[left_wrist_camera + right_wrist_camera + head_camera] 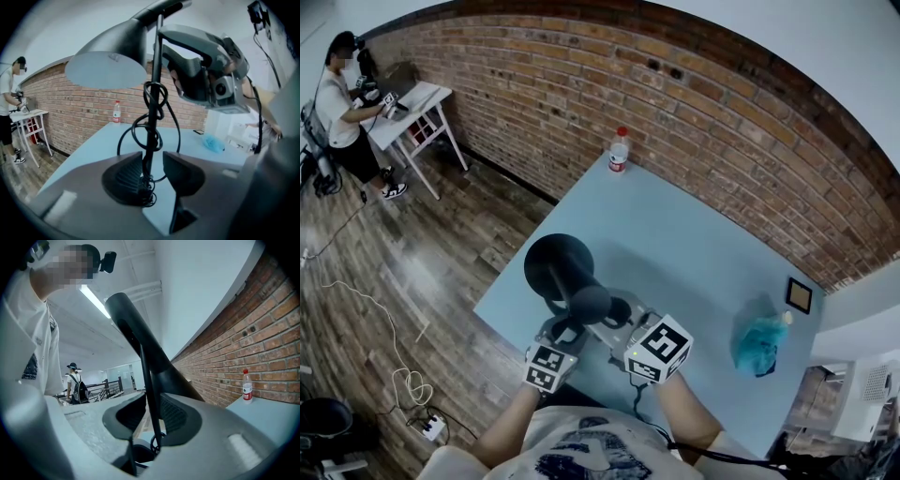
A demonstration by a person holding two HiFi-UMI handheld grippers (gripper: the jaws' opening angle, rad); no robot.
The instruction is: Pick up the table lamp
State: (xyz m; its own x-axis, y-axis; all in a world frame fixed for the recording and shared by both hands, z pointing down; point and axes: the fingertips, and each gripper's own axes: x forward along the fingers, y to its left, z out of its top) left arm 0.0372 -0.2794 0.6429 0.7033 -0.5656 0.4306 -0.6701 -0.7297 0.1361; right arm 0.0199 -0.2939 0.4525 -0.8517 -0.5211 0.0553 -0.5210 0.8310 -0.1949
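Round the table lamp's (558,264) thin black stem, left hand-held gripper (152,171) gapes; right hand-held gripper (151,416) closes.

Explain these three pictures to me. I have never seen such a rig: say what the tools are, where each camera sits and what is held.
A person holds a two-jaw gripper in each hand. One camera sits on the person's head and looks down at a blue table with a black table lamp, a water bottle, a crumpled blue bag and a small dark square. The other two cameras ride on the grippers. The left gripper stands open around the lamp's pole. The right gripper is closing on the pole, which is not yet clamped.
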